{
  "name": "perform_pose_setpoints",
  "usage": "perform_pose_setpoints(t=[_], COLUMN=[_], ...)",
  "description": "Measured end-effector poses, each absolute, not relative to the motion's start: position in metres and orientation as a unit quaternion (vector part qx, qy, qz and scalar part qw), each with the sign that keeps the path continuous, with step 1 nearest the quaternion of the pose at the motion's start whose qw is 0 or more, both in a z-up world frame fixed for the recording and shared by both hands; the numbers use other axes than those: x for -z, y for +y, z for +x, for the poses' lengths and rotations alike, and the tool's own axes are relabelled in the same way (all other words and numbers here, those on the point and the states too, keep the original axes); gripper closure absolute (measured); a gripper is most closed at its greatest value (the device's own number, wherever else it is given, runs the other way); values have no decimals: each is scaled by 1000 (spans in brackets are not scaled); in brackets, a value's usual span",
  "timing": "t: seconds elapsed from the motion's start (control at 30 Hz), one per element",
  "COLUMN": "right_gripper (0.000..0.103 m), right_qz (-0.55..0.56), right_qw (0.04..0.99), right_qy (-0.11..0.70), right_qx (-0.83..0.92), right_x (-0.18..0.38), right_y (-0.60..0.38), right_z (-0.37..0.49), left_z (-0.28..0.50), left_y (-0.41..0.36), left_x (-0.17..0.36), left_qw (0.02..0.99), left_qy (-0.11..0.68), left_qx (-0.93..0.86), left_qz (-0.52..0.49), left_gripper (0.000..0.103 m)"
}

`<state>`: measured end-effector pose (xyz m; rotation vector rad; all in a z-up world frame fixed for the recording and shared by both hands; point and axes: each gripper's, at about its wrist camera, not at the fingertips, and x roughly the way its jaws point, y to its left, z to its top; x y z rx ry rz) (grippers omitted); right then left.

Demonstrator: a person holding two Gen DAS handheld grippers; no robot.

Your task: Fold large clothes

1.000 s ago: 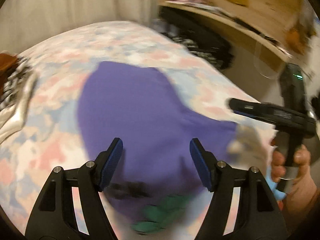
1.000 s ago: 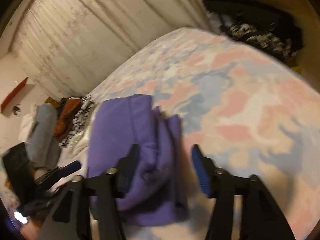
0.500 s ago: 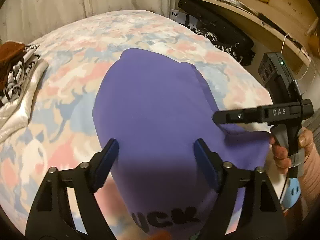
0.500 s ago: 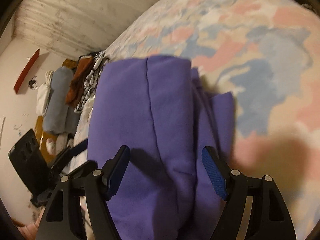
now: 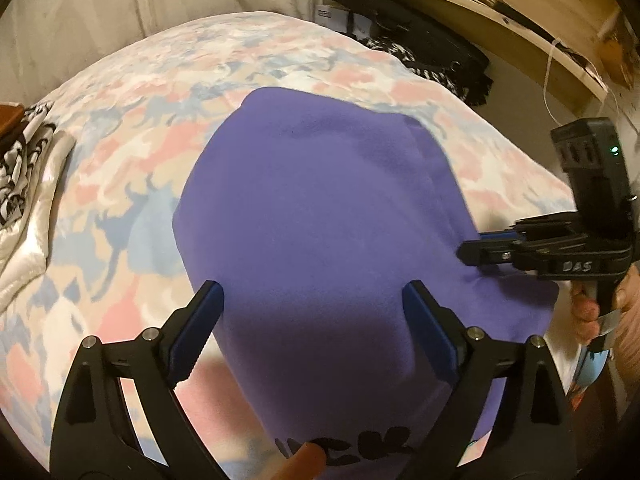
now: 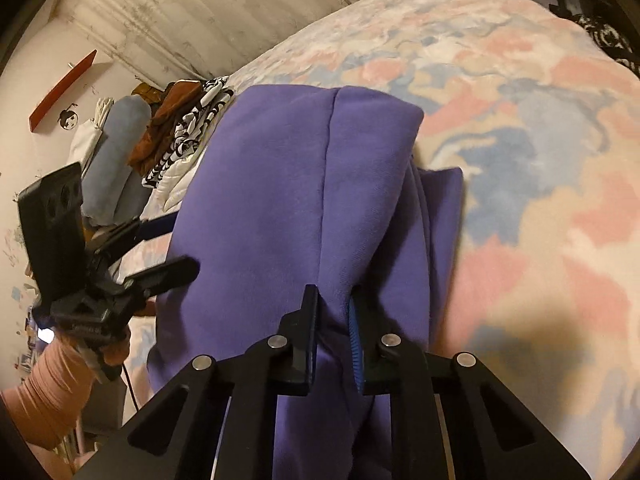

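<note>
Tilted down over the bed, the left claw is spreading above the purple garment, while the right claw is closing, pinching its fold.

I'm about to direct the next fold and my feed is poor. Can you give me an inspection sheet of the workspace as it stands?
Surface: bed with pastel patterned cover, bare around the garment.
Job's things: purple sweatshirt, partly folded, dark print at its near edge.
Clutter: pile of clothes and rolled grey-blue bedding at the far side of the bed.
Grippers: left tongs opening, over the sweatshirt, gripping nothing; right tongs closing on a fold of its side edge.
Cables: thin dark lead below the left hand; white cord by the shelf.
Surroundings: pale curtain, wooden shelf, dark clothes beneath.
</note>
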<state>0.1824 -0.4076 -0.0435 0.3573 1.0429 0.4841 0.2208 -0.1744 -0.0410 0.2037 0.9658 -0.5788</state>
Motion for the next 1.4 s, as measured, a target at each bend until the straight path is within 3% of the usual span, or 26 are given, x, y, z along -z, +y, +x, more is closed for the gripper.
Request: perform_pose_setpoints(t=[0.33, 0.57, 0.77, 0.93, 1.4], right_gripper=[92, 92, 79, 64, 64], right_qz=[220, 227, 254, 222, 63], right_qw=[822, 821, 808, 820, 838], right_qy=[496, 496, 502, 497, 515], right_qx=[-172, -167, -174, -179, -168], right_x=[77, 76, 60, 30, 23], right_y=[-445, -442, -445, -432, -389], right_z=[144, 144, 142, 130, 61], left_z=[207, 214, 213, 191, 123], left_y=[-208, -206, -194, -179, -143], left_x=[60, 64, 51, 34, 72], left_qw=[850, 849, 854, 859, 834], left_qy=[432, 438, 445, 450, 505], left_qx=[247, 247, 233, 224, 220], left_qz=[174, 164, 133, 100, 19], left_gripper=[10, 9, 9, 10, 10])
